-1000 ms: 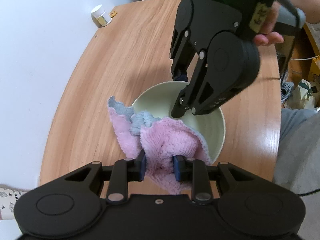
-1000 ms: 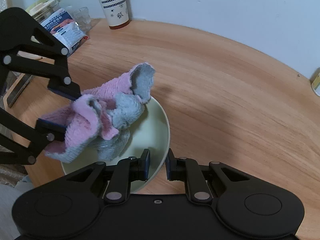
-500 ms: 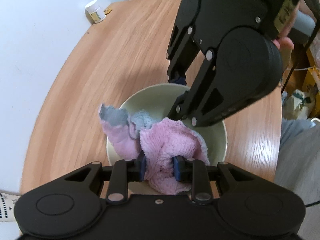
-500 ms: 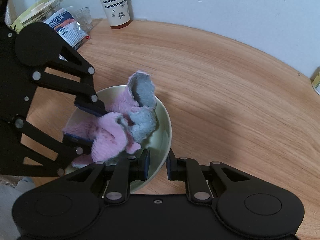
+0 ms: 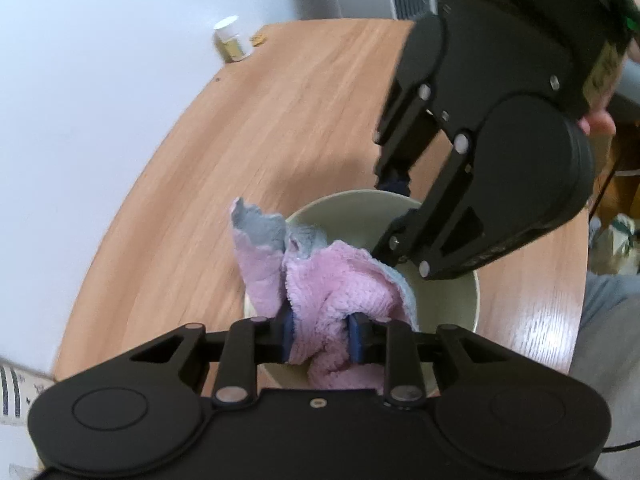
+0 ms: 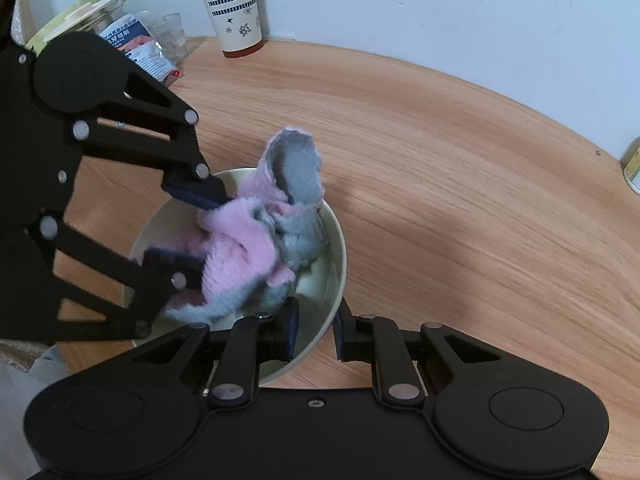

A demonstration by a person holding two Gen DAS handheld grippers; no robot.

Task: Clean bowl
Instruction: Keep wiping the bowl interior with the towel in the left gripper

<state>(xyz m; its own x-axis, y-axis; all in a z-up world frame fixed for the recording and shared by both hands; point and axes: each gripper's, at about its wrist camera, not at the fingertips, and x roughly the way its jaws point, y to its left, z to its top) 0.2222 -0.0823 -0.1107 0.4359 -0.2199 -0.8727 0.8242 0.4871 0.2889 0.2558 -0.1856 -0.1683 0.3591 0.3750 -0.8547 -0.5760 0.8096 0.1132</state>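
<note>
L gripper (image 5: 322,338) jaws nearly closed, pinching a bunched fold of the pink/grey cloth (image 5: 340,280); the rest of the cloth spills fwd past the tips into the bowl (image 5: 448,296), one grey corner sticking up over the rim on the L-finger side. R gripper (image 6: 316,332) jaws narrow, straddling the near bowl wall: one pad inside, one outside, rim between them. Reads as a clamp on the rim, though contact on the outer pad isn't crisp. Bowl sits upright on the wood table (image 6: 460,200), mouth up, directly ahead of and below both sets of tips. It's round, so no real long axis; vertical axis only. Handling est: bowl rigid, smooth, prob light and slippery under the pads, so it could skid or tip if the wipe pushes hard. Rim pinch opposite the wiping side looks like the right hold. Cloth soft, fluffy, compresses easily. Grab it at the bunched middle, not a corner, so it doesn't drag loose. Cloth wad runs roughly along the L gripper's pointing line.
</note>
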